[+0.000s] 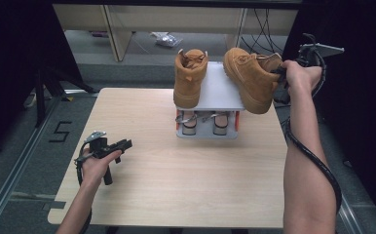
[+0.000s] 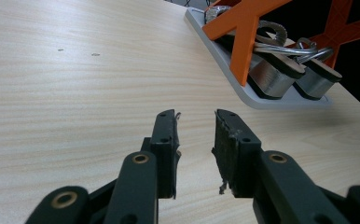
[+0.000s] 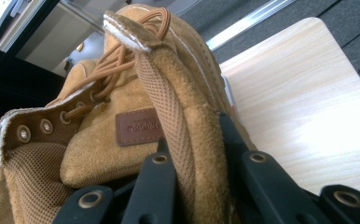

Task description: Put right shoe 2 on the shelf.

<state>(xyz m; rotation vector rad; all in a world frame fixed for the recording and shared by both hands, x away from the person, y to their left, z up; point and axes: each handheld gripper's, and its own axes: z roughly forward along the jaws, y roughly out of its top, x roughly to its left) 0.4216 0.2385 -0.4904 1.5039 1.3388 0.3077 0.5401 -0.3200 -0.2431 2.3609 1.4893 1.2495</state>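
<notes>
Overhead, pale wood table [image 1: 176, 185] (grey floor), left gripper [image 2: 196, 135] spread, right gripper [image 3: 194, 186] pinching boot [image 3: 187, 121]

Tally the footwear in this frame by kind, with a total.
Tan boots: 2, one standing on the rack's top shelf, one held at its collar by the right gripper.
Silver sandals on the lower shelf: 2.
Total: 4

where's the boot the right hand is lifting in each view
High view: the held boot hangs tilted at upper right, over the rack's right edge, gripped by the right tongs.
Left gripper view: not in it.
Right gripper view: the boot's collar sits centre, clamped between the black jaws.
Shared landmark: the wooden table.
</notes>
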